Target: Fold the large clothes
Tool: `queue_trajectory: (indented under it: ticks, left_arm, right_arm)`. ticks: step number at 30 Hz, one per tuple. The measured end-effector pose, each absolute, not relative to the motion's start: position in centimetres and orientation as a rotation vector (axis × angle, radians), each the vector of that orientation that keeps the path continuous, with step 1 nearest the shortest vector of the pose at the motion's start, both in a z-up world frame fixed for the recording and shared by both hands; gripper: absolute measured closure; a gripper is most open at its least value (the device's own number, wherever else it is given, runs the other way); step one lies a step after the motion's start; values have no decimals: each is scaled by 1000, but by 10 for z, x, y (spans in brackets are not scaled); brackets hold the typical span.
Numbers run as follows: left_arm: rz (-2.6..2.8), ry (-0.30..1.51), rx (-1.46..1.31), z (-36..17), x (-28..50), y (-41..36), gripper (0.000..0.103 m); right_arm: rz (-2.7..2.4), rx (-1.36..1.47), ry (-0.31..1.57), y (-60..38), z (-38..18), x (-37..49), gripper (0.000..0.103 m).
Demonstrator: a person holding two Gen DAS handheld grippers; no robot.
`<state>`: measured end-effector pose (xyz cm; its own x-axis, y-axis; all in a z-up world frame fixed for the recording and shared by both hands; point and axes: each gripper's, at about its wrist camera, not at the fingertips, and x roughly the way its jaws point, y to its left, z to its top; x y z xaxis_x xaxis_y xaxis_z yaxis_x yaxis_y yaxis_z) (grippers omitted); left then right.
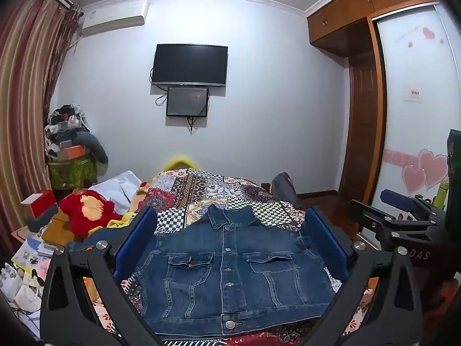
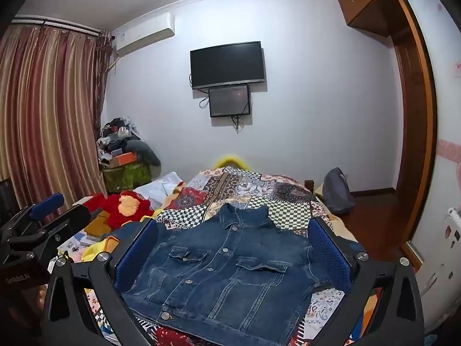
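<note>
A dark blue denim jacket (image 1: 230, 271) lies flat and buttoned on the patchwork bedspread (image 1: 207, 190), collar pointing to the far wall. My left gripper (image 1: 230, 227) hovers over its near half, open wide, blue pads on either side and nothing between them. In the right wrist view the same jacket (image 2: 227, 274) lies slightly turned, and my right gripper (image 2: 233, 230) stands open above it, holding nothing. The right gripper (image 1: 403, 219) shows at the right edge of the left wrist view; the left gripper (image 2: 43, 216) shows at the left edge of the right wrist view.
A red plush toy (image 1: 86, 213) and papers (image 1: 31, 253) crowd the bed's left side. A grey bag (image 2: 337, 190) sits at the bed's right edge. A cluttered pile (image 1: 69, 147) stands by the striped curtain (image 1: 26, 92). A wardrobe (image 1: 415, 109) lines the right wall.
</note>
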<state>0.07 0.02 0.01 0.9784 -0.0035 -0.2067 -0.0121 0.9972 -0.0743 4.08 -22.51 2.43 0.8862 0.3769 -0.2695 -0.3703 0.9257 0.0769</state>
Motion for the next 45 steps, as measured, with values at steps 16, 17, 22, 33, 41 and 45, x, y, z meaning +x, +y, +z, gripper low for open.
queue_trajectory:
  ticks: [16,17,22,33,41,45]
  left_arm:
    - [22,245,-88,-3,4,5,0]
    - [22,246,-91,-4,5,6,0]
    - [23,250,-95,-5,6,6,0]
    - [28,255,-112,-7,10,10,0]
    - [28,258,-122,-8,12,12,0]
    - [25,259,-125,-8,11,13,0]
  right_arm:
    - [385,42,318,-222,14,46,0]
    - [386,43,319,-222,15,46,0]
    - [387,41,323,-222,16,46,0]
    - [389,41,327,-222,17,48,0]
    - [390,40,329,-221,17,49,0]
    - [389,39,329,-222,18,49,0]
